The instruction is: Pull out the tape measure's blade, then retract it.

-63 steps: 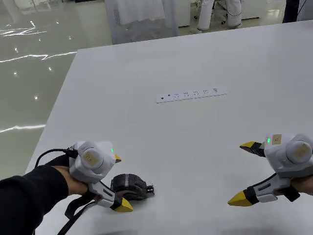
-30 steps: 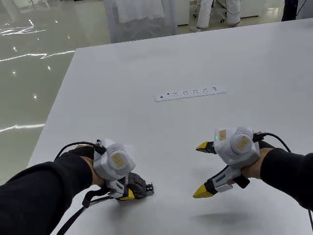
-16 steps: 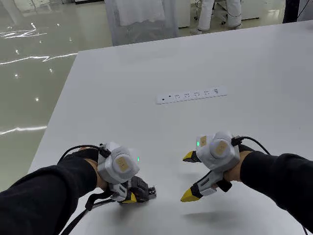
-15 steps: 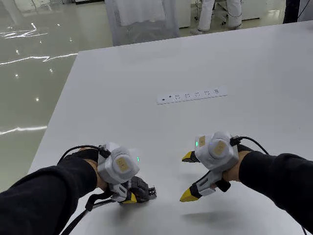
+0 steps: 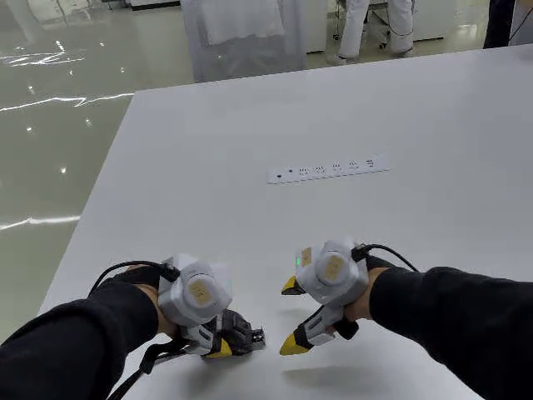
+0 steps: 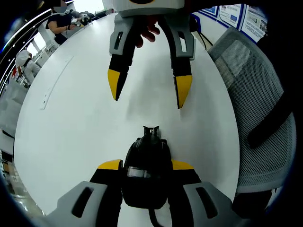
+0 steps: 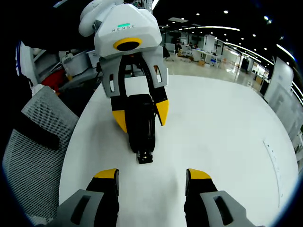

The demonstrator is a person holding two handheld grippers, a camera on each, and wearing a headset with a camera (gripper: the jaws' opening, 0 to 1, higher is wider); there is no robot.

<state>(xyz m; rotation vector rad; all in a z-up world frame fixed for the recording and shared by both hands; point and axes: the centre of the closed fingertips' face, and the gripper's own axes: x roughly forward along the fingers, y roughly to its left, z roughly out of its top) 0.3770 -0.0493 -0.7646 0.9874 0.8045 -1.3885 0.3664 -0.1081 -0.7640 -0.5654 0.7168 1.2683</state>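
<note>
Jaws of the left tongs (image 6: 146, 165) press on both flanks of the black, rounded plastic tape measure (image 6: 146, 182), which lies on the white worktop (image 5: 333, 100) at its near left. The small metal hook (image 6: 150, 130) of the blade sits right at the mouth of the case. The right tongs (image 7: 151, 175) stand wide with nothing between them, their yellow tips aimed at that hook from the right, near it but apart from it.

In the head view the left tongs and the hand behind them cover most of the tape measure, so just its dark front and metal tip peek out. Both arms wear black sleeves, cut off by the near edge.

A short line of grey capitals runs across the white body of the left tongs in the right gripper view, too small to read with certainty.

Farther off, near the middle of the worktop, lies a flat white power strip (image 5: 328, 169); its markings are too small to read. A grey mesh chair (image 6: 246, 94) stands at the near side. Wall posters (image 6: 236, 14) show print that is illegible.
</note>
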